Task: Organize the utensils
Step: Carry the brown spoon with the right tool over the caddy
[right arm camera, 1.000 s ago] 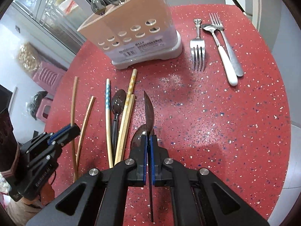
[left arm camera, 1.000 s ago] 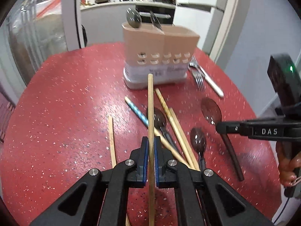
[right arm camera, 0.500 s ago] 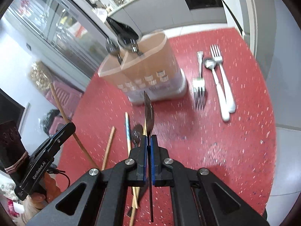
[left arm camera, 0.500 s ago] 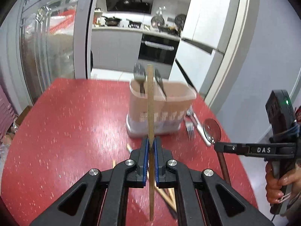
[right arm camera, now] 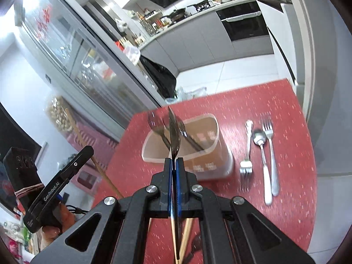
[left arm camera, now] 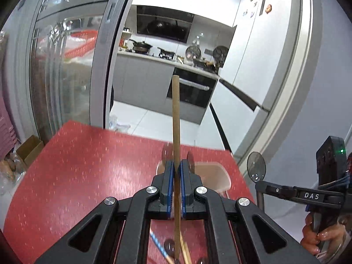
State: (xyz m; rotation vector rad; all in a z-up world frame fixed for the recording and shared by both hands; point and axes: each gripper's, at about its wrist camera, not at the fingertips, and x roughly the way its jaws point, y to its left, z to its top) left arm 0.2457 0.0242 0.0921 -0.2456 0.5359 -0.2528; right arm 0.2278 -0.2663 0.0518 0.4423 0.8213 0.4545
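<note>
With left hand-held gripper [left arm camera: 175,171] pinching chopstick [left arm camera: 175,118] and right hand-held gripper [right arm camera: 173,165] pinching spoon [right arm camera: 174,132] above holder [right arm camera: 187,147] at frame centre, lower each upright into separate compartments.

Both grippers are matte black with blue-padded fingers [left arm camera: 169,182] and silver screws [left arm camera: 152,190]; white "DAS" marks the right gripper [left arm camera: 259,189] at right frame, "GenRobot.AI" the left gripper [right arm camera: 88,151] at lower left, each gripped by a bare-skinned hand [left arm camera: 316,239].
</note>
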